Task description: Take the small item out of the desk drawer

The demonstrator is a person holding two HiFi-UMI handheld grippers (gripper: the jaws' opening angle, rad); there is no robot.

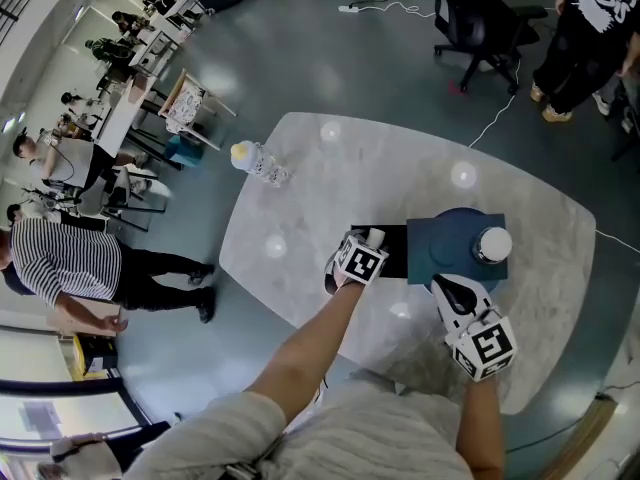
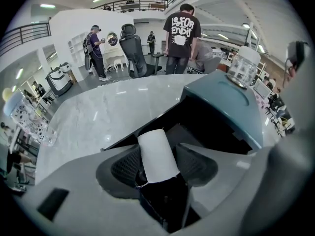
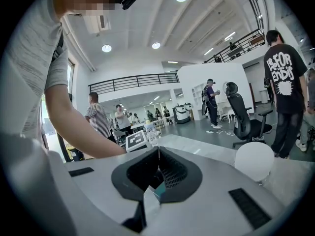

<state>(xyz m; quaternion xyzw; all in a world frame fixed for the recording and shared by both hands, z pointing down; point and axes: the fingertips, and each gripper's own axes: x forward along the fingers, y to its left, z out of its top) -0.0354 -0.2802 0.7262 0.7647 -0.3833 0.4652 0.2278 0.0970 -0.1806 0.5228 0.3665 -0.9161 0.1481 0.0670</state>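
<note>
The only writing you can read is white print on the black T-shirt [image 2: 181,31] of a person standing far ahead of your left gripper [image 2: 157,149]. It looks roughly like "FOR END", and the rest is not clear. The task's item is a small white cylinder [image 2: 156,154] with a plain, smooth, matte surface. The left gripper is pinching its near end, with one dark ribbed pad against each side. Its long axis runs forward along the jaws, and its free end points away from the gripper, leaning slightly left. Just beyond that end is the open black drawer [image 2: 197,117] of a teal drawer unit [image 2: 221,95] on the pale marble desk [image 2: 108,112]. Your right gripper [image 3: 158,154] has its jaws pressed together.
</note>
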